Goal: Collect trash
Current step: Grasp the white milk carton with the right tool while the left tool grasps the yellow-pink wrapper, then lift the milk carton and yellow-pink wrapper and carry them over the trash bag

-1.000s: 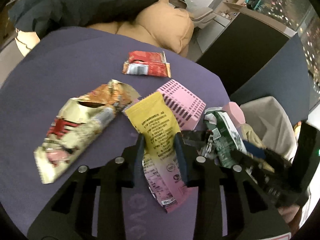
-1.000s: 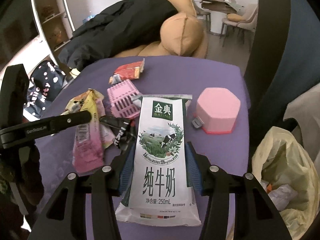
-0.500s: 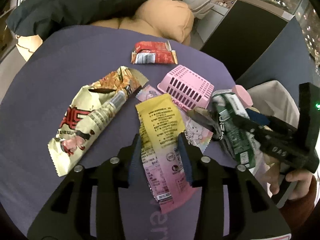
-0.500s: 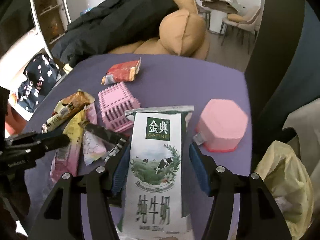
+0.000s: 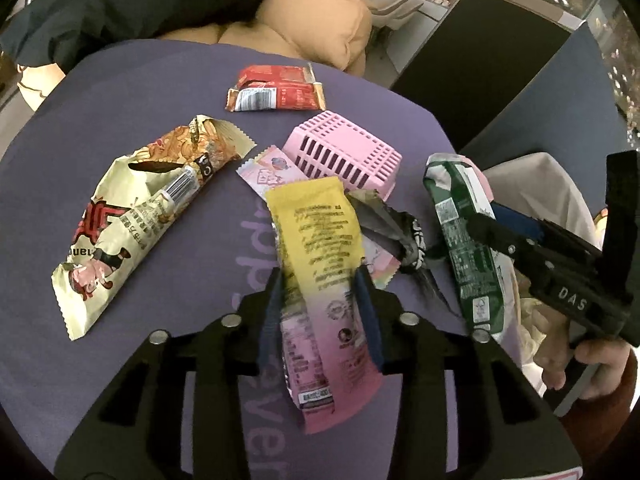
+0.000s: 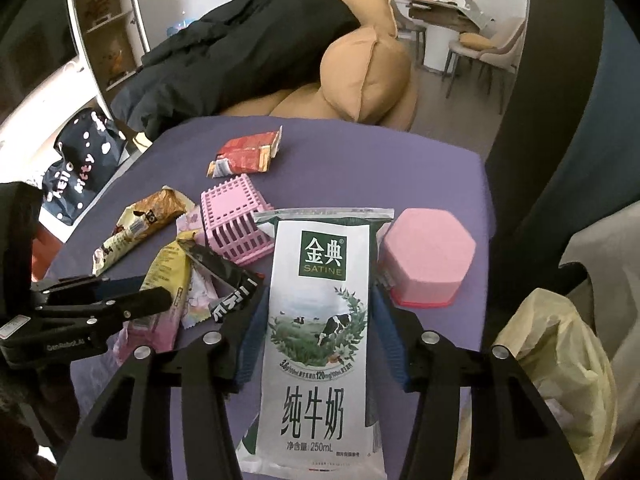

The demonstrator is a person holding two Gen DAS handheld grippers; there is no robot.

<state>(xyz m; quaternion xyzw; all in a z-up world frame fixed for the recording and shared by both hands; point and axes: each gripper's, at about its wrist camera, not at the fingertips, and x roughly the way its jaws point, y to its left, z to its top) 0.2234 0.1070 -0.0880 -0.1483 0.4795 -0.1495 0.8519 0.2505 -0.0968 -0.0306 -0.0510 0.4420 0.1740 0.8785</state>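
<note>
A: Spotted any change over that last second?

B: Saw the left gripper drawn a little back from the pink basket, taking the yellow-and-pink wrapper along. Found the wrapper's top edge clear of the basket, where earlier overlapping it. Also caught far more of the right gripper in the left wrist view than a second before.

A: And the jaws?

B: Narrow on the left and closing, with the wrapper between and the pads pressed to both long edges. Wider on the right, closing too, clamped on the milk pouch at its sides.

A: Meant what for collecting the trash?

B: Judged both pieces secured, one per hand, and ready for carrying to the yellowish trash bag just off the table's right edge. Counted plenty left on the purple table: a red wrapper, a cream snack bag, a black wrapper.

A: Looked how, the two held pieces?

B: Flat, empty and crinkled for the wrapper, yellow at the far end fading to pink near the camera, with small print and a barcode. Limp and slightly creased for the pouch, white with a green label and a cow on pasture, held upright beside the pink hexagonal box.
</note>
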